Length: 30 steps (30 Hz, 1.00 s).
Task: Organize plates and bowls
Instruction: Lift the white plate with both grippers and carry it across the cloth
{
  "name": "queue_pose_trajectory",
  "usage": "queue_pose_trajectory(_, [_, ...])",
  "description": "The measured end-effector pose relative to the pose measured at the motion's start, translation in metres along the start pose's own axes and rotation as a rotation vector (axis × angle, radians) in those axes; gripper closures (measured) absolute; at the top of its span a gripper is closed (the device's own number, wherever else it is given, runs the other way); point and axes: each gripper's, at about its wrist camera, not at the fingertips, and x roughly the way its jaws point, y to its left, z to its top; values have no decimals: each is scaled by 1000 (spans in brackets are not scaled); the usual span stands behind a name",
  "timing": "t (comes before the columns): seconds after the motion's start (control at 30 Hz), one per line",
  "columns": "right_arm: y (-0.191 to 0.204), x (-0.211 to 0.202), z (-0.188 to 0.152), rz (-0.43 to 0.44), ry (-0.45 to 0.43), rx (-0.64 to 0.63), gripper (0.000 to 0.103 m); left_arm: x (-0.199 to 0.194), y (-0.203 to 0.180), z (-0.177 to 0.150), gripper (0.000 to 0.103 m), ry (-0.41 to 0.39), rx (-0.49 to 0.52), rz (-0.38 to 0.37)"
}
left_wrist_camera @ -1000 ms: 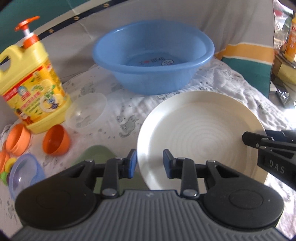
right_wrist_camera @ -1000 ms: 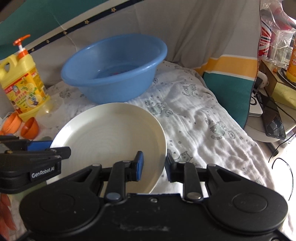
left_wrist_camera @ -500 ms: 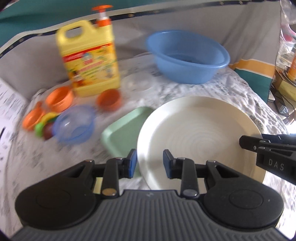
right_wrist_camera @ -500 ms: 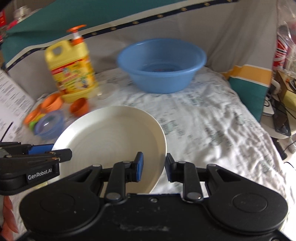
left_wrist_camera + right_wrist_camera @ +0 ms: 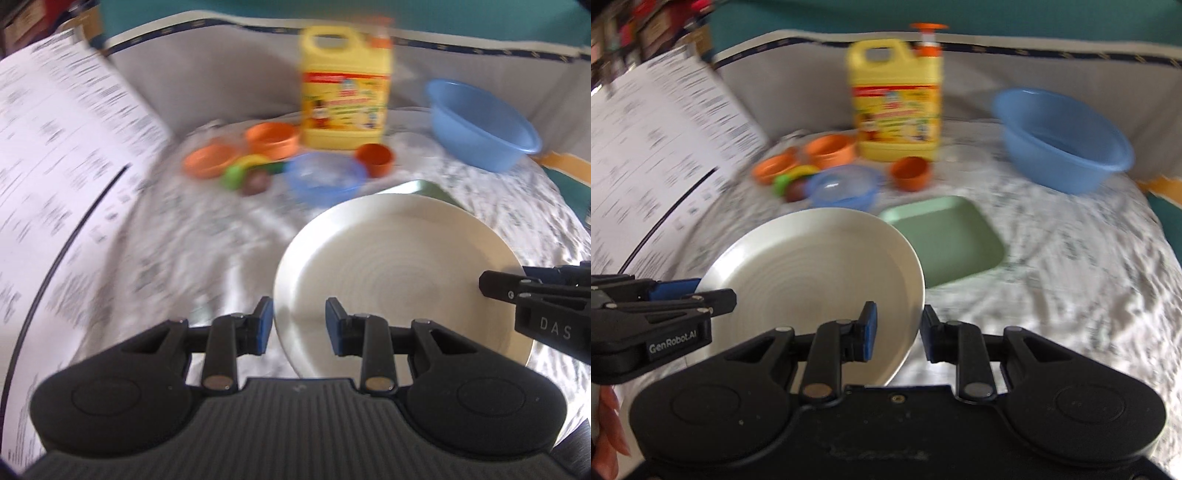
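A large white plate [image 5: 399,273] hangs tilted above the bed cloth, held by its rim from two sides. My left gripper [image 5: 299,325] is shut on the plate's near left edge. My right gripper [image 5: 899,330] is shut on the near right edge of the same plate [image 5: 812,273]. Each view shows the other gripper clamped on the far rim. Behind the plate lie a green rectangular tray [image 5: 945,240], a clear blue bowl [image 5: 846,186], an orange cup [image 5: 910,171] and two orange bowls [image 5: 831,149].
A yellow detergent bottle [image 5: 897,99] stands at the back, with a big blue basin [image 5: 1063,140] to its right. A printed paper sheet [image 5: 55,166] rises along the left. Small green and dark toys [image 5: 243,175] sit by the bowls. A hand [image 5: 605,424] shows bottom left.
Both grippers have carried the plate leftward and a little up, rolling as they went. The basin has slid to the right of both views and the paper sheet has come in on the left.
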Motion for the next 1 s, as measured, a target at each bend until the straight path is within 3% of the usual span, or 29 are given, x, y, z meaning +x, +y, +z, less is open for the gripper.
queue_pose_trajectory(0.3, [103,7,-11,66,25,-192,77,-11,90,-48,73,24,-148,74])
queue_pose_trajectory(0.5, [141,18,-33,96,82,-231,77,-6,121,-71,73,43,-183,86])
queue_pose_trajectory(1.0, [134,50,-47,76,178,-239,77,29,123,-93,73,107,-155,53])
